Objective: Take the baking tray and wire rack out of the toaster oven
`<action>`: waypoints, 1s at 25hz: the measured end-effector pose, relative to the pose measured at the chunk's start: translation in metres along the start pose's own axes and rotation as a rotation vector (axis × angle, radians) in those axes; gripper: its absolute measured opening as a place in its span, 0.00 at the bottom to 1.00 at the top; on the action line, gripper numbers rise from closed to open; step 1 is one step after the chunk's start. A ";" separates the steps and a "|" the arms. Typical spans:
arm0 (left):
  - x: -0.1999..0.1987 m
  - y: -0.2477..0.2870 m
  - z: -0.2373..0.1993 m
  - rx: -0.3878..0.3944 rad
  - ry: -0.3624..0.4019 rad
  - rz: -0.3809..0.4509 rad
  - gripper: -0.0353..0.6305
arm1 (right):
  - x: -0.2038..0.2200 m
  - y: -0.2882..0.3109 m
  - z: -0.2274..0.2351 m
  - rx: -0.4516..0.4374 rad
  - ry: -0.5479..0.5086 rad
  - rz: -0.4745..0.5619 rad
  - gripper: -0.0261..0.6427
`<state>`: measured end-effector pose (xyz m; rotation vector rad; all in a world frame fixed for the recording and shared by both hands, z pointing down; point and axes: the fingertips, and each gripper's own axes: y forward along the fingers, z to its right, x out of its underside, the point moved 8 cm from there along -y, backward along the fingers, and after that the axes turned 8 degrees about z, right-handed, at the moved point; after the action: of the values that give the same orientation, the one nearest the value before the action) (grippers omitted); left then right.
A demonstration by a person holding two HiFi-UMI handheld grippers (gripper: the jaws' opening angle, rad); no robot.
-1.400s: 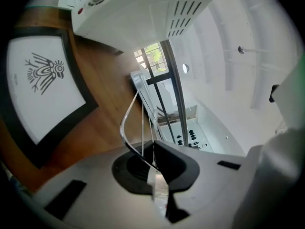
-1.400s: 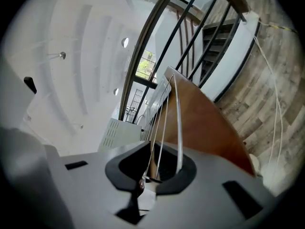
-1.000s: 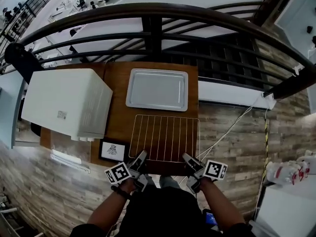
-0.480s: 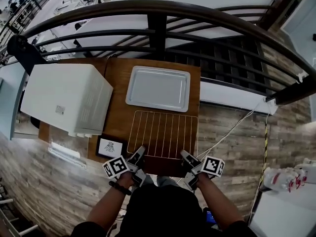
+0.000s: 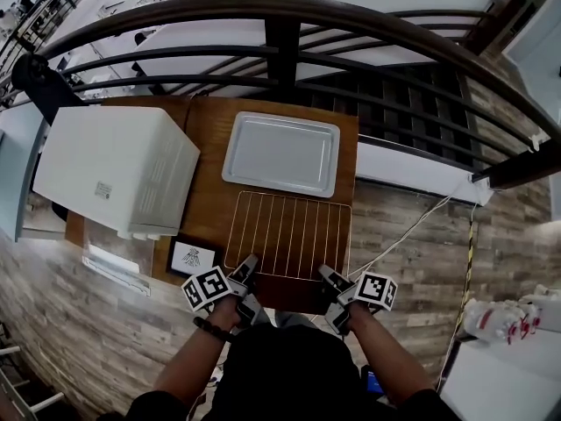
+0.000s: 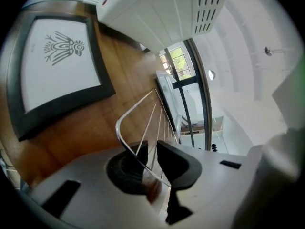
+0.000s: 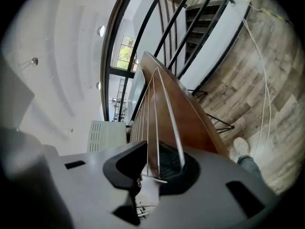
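Left gripper (image 5: 247,267) and right gripper (image 5: 325,275): jaws just opened slightly, front wire of the wire rack (image 5: 287,233) loose between each pair. Rack — thin bright-metal grid — lies flat at the wooden table's (image 5: 207,202) near edge; rimmed rectangular baking tray (image 5: 280,154) just behind.

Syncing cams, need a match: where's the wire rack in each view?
Head view: wire rack lower centre, on the wooden table.
Left gripper view: centre, rounded corner nearest.
Right gripper view: centre, wires running upward.
Shared landmark: white toaster oven, at left, top, lower left respectively.
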<state>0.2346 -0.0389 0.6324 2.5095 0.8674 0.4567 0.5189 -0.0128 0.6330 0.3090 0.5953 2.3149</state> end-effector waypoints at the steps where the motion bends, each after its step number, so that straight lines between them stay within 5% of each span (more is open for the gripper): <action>1: 0.001 0.000 0.000 -0.004 -0.004 0.003 0.13 | 0.000 -0.001 0.000 0.018 -0.010 -0.014 0.14; 10: 0.003 0.003 -0.005 -0.025 -0.064 -0.014 0.14 | -0.013 -0.015 0.010 0.126 -0.160 -0.123 0.30; 12: 0.004 0.004 -0.005 -0.036 -0.062 -0.040 0.16 | -0.017 -0.019 0.011 0.148 -0.194 -0.115 0.27; 15: 0.008 0.005 -0.004 -0.070 -0.044 -0.113 0.30 | -0.016 -0.020 0.010 0.181 -0.224 -0.106 0.24; 25: 0.008 0.008 0.005 -0.117 0.152 -0.389 0.46 | -0.010 -0.013 -0.001 0.318 -0.504 -0.109 0.30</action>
<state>0.2467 -0.0410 0.6330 2.1506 1.3129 0.5508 0.5334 -0.0120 0.6251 0.9503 0.6952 1.9253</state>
